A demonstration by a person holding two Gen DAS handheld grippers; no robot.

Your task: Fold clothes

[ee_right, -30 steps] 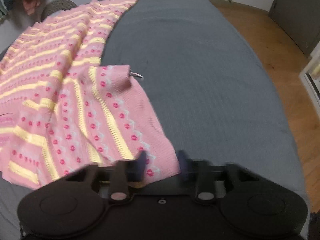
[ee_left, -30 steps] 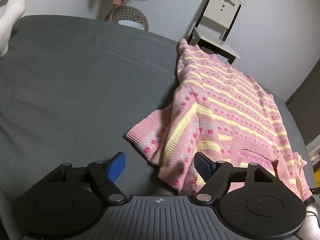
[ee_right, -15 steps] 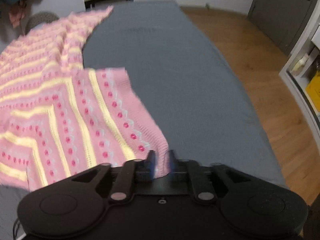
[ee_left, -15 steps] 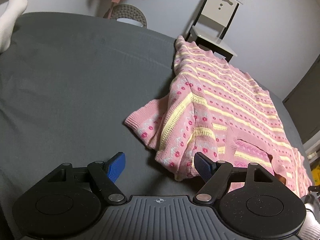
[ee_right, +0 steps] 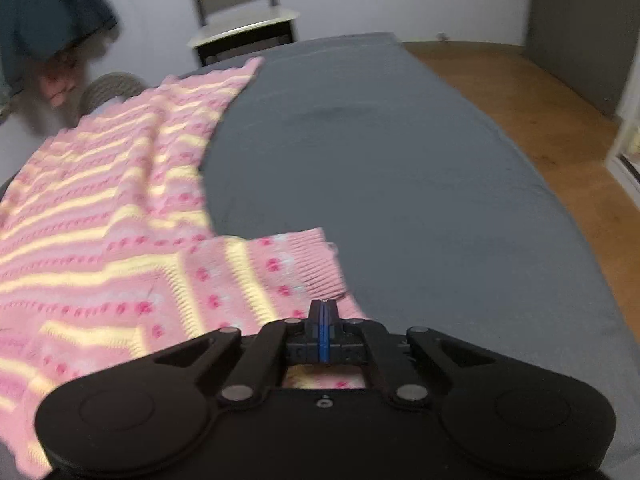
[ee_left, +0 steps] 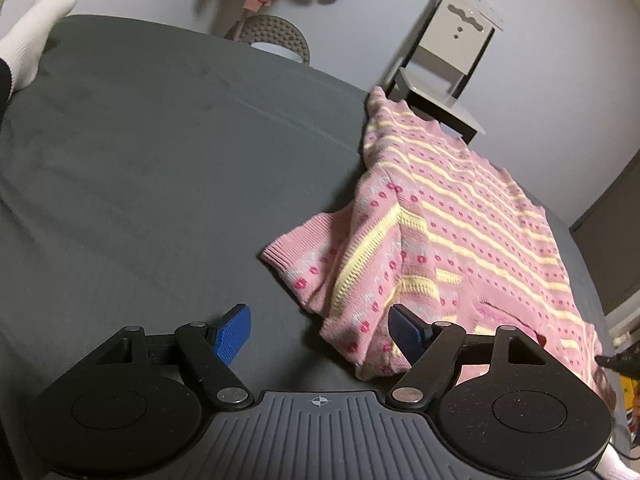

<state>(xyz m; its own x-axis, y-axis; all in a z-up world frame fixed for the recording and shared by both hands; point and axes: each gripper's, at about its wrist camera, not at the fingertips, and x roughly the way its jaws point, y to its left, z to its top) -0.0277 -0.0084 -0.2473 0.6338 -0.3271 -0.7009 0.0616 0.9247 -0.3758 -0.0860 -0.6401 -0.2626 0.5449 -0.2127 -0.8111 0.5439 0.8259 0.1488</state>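
While the right hand-held gripper (ee_right: 323, 312) pinches its sleeve and the left hand-held gripper (ee_left: 320, 330) gapes, the sweater (ee_left: 460, 216) stretches toward the chair (ee_left: 448, 68).

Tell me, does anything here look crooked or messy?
Yes. The pink sweater lies unevenly on the grey bed: its near sleeve is bunched and folded over itself. A white-socked foot also rests on the bed's far corner.

The sweater (ee_left: 472, 216) ahead of me is a chunky ribbed knit, soft and matt. My bed sheet (ee_left: 160, 168) is smooth matt cloth. My left gripper (ee_left: 320, 332) looks like matt black plastic with ridged blue pads (ee_left: 234, 336).
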